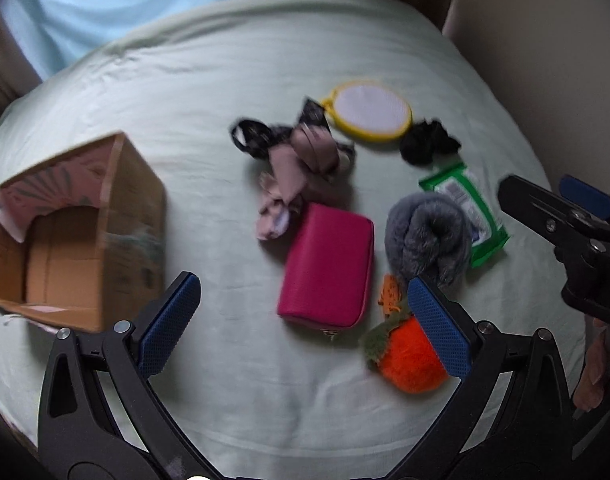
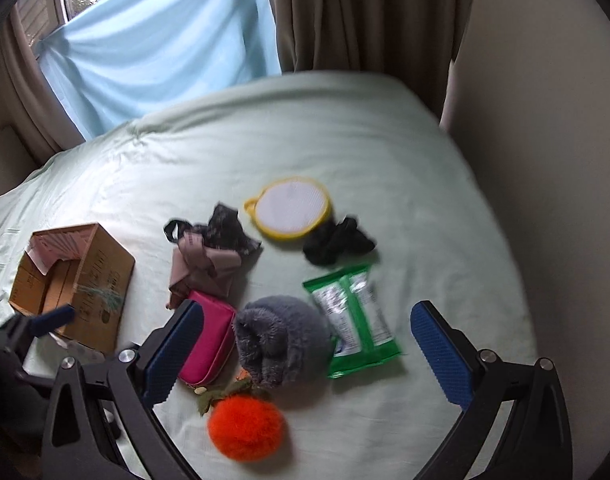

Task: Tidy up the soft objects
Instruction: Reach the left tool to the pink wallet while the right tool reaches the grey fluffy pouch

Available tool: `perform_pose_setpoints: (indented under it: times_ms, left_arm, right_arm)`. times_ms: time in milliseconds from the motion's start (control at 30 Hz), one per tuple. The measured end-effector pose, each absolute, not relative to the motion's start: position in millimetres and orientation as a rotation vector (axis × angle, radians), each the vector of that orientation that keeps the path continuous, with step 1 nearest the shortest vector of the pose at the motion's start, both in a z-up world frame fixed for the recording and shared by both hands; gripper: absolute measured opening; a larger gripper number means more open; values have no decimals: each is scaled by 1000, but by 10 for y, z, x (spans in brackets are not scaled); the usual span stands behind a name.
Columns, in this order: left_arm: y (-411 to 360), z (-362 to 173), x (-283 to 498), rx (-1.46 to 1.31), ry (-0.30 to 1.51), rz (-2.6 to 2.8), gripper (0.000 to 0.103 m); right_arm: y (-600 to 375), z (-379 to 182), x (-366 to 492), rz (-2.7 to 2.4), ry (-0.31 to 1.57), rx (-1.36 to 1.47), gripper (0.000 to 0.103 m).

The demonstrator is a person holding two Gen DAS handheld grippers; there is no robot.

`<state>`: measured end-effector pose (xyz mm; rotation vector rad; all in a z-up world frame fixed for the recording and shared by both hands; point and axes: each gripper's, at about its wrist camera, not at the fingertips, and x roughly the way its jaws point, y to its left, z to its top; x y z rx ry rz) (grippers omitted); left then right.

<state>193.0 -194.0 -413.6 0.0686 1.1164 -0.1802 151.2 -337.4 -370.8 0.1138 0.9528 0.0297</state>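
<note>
Cardboard box [image 1: 71,236], open, at 9 o'clock on the pale green bedsheet [image 1: 233,80]. Left gripper [image 1: 305,320] spread wide, holding nothing, above the magenta wallet [image 1: 327,266]. Grey furry item [image 1: 427,234] touches the green wipes pack [image 1: 471,210] at 3 o'clock. Orange plush [image 1: 409,356] at 5 o'clock. Right gripper [image 2: 307,354] wide apart, also empty-handed.
</note>
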Motion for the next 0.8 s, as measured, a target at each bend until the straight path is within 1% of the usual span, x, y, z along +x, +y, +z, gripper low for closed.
perform_pose_setpoints:
  times_ms: [33, 67, 233, 333, 433, 500, 533, 567, 633, 667, 700, 800]
  left_arm:
    - [-1975, -4207, 1939, 77, 1120, -189, 102]
    - [-2023, -4305, 1955, 90, 1123, -200, 102]
    - [-2158, -4658, 2035, 134, 1147, -231, 102]
    - [-2175, -4772, 2097, 152, 1148, -236, 101]
    - [-2178, -4843, 2163, 155, 1151, -243, 95]
    - [-2191, -4892, 2202, 158, 1156, -247, 94]
    - [-2189, -4897, 2210, 160, 1157, -248, 91]
    - [-2193, -4914, 2226, 159, 1161, -251, 81]
    - [-2201, -4964, 2255, 140, 1187, -264, 74]
    - [-2212, -4986, 2255, 135, 1191, -268, 71]
    - [-2225, -4998, 2249, 141, 1190, -264, 71]
    - [-2276, -5011, 2227, 154, 1181, -267, 66]
  right_arm:
    - [-3358, -3805, 1548, 37, 964, 123, 102]
    - [-3341, -3894, 1580, 45, 973, 129, 97]
    - [-3303, -4287, 1718, 63, 1026, 150, 95]
    - [-3288, -4441, 1775, 79, 1051, 170, 86]
    - [-3239, -4518, 1808, 96, 1060, 183, 86]
    - [-3195, -4550, 1834, 105, 1068, 186, 86]
    - [-3177, -4561, 1846, 113, 1070, 191, 86]
    - [-3159, -4561, 1850, 121, 1071, 193, 86]
    - [-3120, -4601, 1875, 127, 1083, 180, 86]
    - [-3118, -4623, 1883, 124, 1088, 178, 86]
    - [-3125, -4652, 1895, 123, 1093, 188, 86]
    - [-3157, -4774, 1941, 93, 1128, 195, 86]
